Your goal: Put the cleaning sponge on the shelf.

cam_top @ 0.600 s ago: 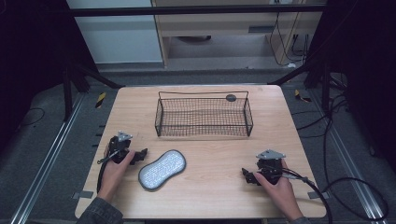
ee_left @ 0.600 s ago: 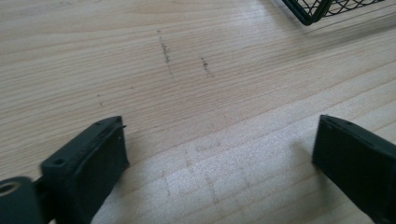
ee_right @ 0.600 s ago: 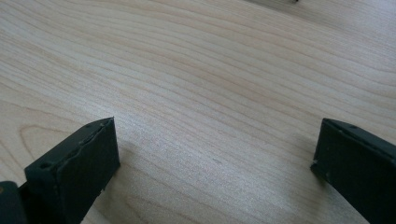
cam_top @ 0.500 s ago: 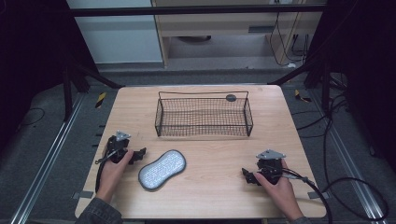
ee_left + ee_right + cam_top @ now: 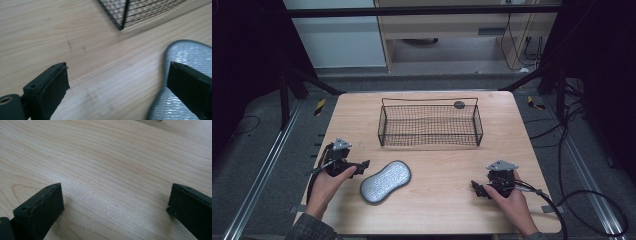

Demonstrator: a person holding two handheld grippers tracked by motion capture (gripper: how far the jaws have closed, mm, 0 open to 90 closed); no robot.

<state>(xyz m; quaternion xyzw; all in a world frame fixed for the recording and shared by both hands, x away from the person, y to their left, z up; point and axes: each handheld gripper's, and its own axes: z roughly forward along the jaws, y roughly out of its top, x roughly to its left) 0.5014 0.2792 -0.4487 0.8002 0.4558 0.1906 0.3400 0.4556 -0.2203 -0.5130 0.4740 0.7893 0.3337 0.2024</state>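
Overlapping the silver pad point(image 5: 185, 57) (edge cut off): left tool point(image 5: 117, 82), spread wide.

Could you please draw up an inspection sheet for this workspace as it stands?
Surface: wooden table, bare and dry.
Job's things: silver pad flat near left gripper; wire basket empty, upright.
Clutter: small dark disc behind the basket.
Grippers: left open, one jaw over the pad's edge; right gripper open over bare wood.
Cables: one trails from each gripper; more on the floor at right.
Surroundings: grey floor, metal rails, cabinets behind.
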